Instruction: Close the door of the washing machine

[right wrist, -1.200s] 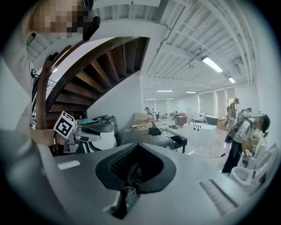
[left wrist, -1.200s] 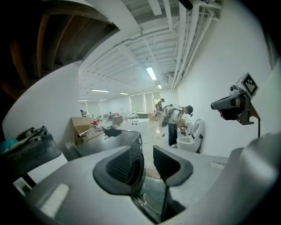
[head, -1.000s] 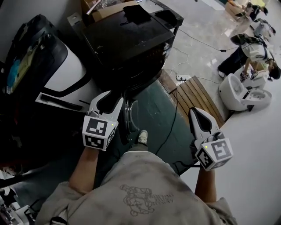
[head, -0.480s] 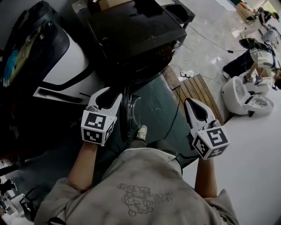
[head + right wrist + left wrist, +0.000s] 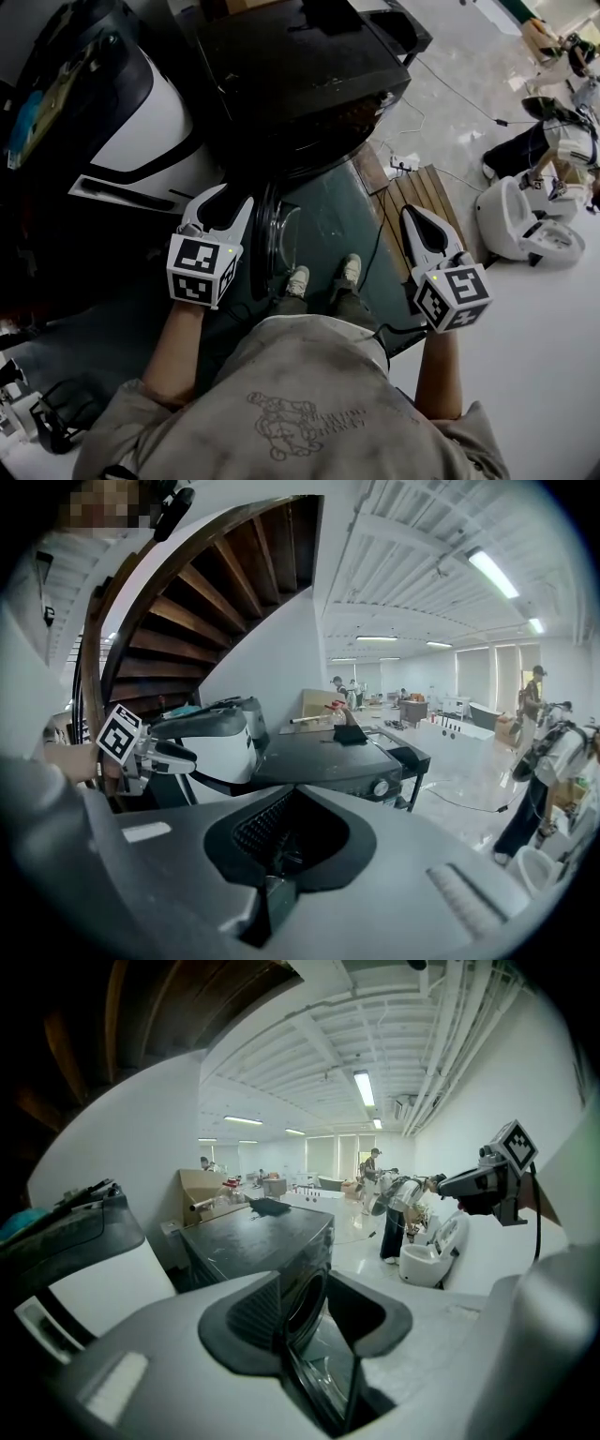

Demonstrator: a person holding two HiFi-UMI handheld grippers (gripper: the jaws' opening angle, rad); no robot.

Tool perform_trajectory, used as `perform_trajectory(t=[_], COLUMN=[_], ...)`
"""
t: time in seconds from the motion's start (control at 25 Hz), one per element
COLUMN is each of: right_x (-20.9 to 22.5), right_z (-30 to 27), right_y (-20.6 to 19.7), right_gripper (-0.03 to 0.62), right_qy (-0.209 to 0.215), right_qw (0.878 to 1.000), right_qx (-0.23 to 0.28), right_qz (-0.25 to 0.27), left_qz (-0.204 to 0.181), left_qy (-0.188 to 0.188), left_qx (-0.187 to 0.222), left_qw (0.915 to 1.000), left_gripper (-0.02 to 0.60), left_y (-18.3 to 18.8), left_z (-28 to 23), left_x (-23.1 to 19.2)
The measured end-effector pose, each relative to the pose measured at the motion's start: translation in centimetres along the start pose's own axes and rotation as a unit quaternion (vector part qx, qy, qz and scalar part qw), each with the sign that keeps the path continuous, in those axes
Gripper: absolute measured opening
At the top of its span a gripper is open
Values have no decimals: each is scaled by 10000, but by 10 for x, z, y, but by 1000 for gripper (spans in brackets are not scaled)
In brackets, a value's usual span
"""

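Observation:
The black washing machine (image 5: 300, 75) stands ahead of me, also visible in the gripper views (image 5: 262, 1237) (image 5: 328, 757). Its round glass door (image 5: 273, 239) hangs open towards me, edge-on. My left gripper (image 5: 231, 197) is open just left of that door. Along its jaws (image 5: 302, 1283) the door's rim (image 5: 323, 1372) shows in the gap; contact cannot be told. My right gripper (image 5: 412, 212) hovers to the right of the door, apart from it, jaws shut and empty (image 5: 295, 789). Each gripper appears in the other's view: the right (image 5: 478, 1180), the left (image 5: 159, 755).
A white and black appliance (image 5: 141, 122) stands left of the machine. A wooden slatted board (image 5: 422, 211), a power strip (image 5: 403, 164) and cables lie on the floor at right. A person crouches beside a white device (image 5: 511, 220). My shoes (image 5: 298, 279) are near the door.
A second shoe has stepped up beside the first. The left gripper has hardly moved, still open by the door; the right gripper stays shut at the right.

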State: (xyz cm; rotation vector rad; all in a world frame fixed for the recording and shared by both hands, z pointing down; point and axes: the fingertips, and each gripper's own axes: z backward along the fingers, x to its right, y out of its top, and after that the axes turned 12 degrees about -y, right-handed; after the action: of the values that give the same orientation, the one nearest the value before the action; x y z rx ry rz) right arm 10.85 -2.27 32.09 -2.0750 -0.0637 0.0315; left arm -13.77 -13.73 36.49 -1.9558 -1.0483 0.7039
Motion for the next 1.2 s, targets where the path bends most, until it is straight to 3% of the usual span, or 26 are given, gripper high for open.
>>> perform_trajectory(t=[0.24,0.6,1.0,1.2], right_x=[26,60,63,49], right_z=[-21,-59,-82,-86], right_y=[9,27,33,34], right_gripper=[28,28,28,28], right_qy=[510,1251,1939,2089], right_qw=[9985,9889,9780,9747], right_qx=[12,-9,-149,-129], right_qz=[193,808,756,782], left_qz=[205,686,1063,1158], left_qy=[564,1361,1865,1868], left_qx=[44,70,-53,-106], left_qw=[9982,9883,9767,9755], left_gripper=[153,153,153,153], left_y=[11,20,7,-4], left_z=[-2,-15,1,7], left_x=[-2,22,41,39])
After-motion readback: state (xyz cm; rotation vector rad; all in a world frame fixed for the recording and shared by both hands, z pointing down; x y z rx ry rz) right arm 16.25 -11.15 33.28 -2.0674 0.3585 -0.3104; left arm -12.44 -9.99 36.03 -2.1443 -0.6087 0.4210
